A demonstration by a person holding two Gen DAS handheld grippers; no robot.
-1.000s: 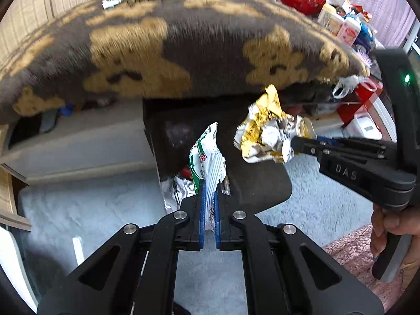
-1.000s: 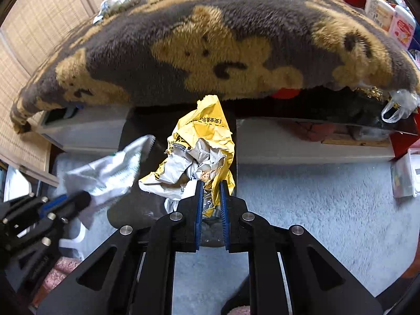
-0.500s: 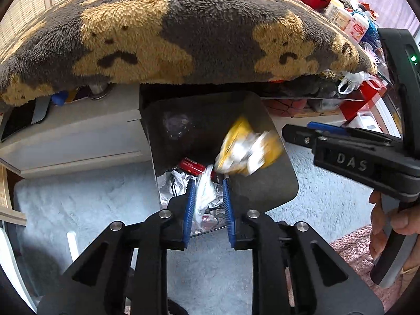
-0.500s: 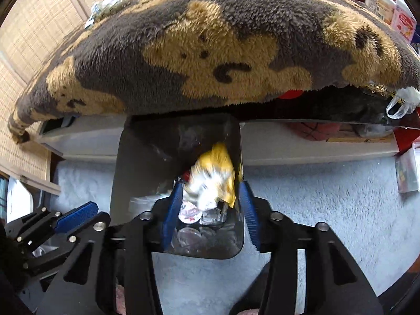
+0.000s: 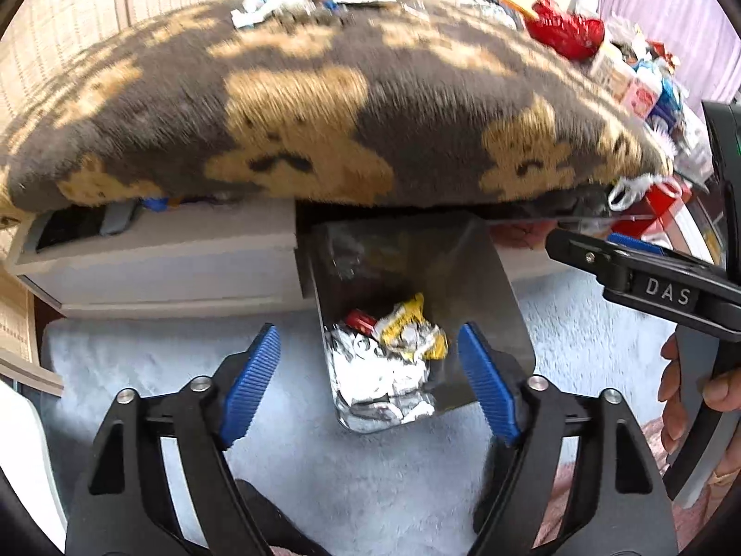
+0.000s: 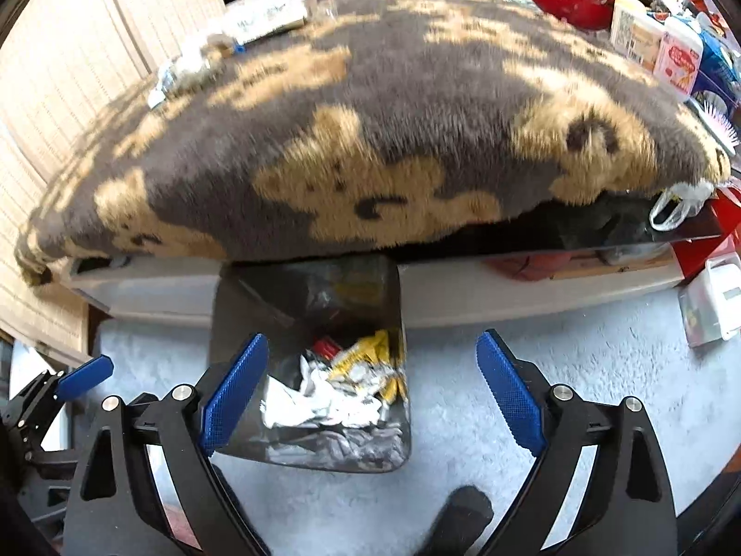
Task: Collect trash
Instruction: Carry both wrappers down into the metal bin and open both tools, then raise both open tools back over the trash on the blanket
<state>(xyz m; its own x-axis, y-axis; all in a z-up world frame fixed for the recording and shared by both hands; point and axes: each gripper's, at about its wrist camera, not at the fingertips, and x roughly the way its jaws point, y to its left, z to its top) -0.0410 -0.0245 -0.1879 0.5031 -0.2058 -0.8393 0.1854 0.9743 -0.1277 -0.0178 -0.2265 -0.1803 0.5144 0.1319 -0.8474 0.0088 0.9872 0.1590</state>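
A: Where is the trash?

B: The yellow wrapper (image 5: pixel 410 331) lies in the bin (image 5: pixel 491 287) on top of crumpled foil (image 5: pixel 384 384). The bin stands on the carpet (image 5: pixel 139 361), just under the blanket's (image 5: pixel 324 106) edge. More wrappers (image 6: pixel 264 18) sit up on the blanket.

A: And your jaws?

B: Your left gripper (image 5: pixel 370 382) and right gripper (image 6: pixel 373 391) hang above the bin, jaws opening, nothing between them.

A: How will the rest handle?

B: Likely light, thin and crinkly. Pinch a bunched fold, not a flat face, or it may slip.
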